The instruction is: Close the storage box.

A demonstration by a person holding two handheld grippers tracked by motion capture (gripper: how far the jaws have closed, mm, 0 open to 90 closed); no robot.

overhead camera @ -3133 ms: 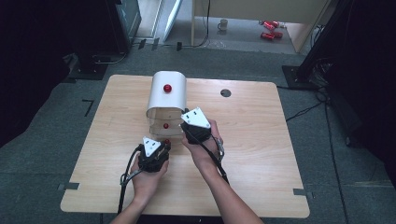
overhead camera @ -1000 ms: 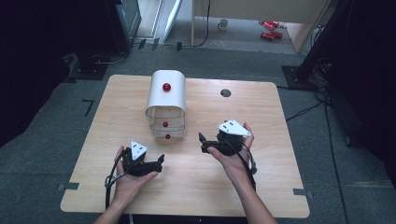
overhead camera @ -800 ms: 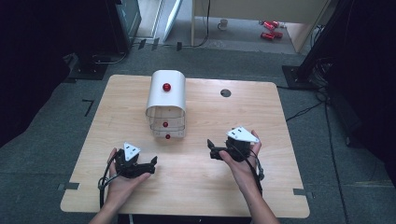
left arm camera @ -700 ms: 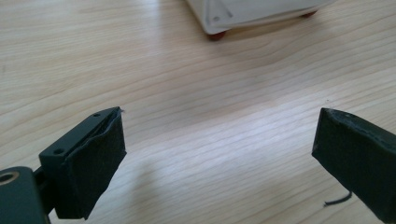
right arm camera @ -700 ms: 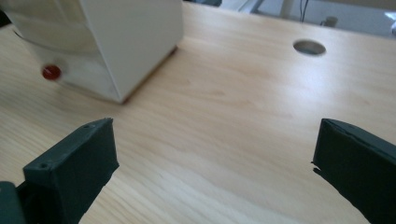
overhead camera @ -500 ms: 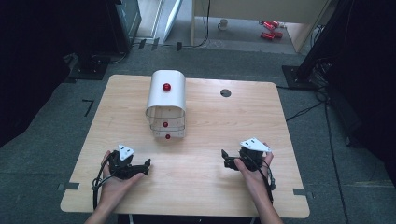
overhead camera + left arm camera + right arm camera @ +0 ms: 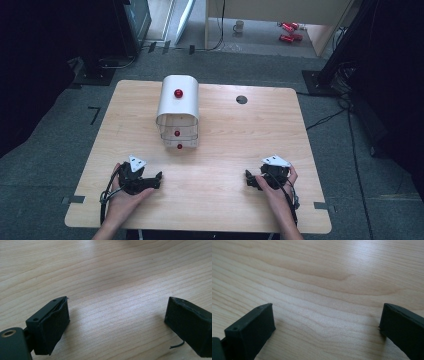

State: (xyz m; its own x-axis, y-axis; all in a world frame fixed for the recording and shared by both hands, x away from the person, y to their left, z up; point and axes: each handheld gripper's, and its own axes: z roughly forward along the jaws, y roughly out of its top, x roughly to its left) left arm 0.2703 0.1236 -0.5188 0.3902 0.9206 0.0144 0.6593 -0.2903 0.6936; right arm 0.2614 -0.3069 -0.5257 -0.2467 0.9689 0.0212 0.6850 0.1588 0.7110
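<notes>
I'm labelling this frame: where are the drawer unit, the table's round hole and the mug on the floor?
drawer unit [image 7: 178,102]: high view, white curved top.
round hole [image 7: 241,99]: high view, its dark centre.
mug [image 7: 240,25]: high view, its side.

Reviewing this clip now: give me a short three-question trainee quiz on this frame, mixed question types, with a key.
1. True or false: the left hand-held gripper is clamped on a red knob of the white drawer unit.
2. Multiple choice: where does the right hand-held gripper sit? A) inside a drawer B) near the table's front right edge C) on the floor
3. Fill in: the red knobs visible on the drawer unit number ____.

Key: 1 false, its jaws are apart over bare wood. 2 B. 3 three.
</notes>
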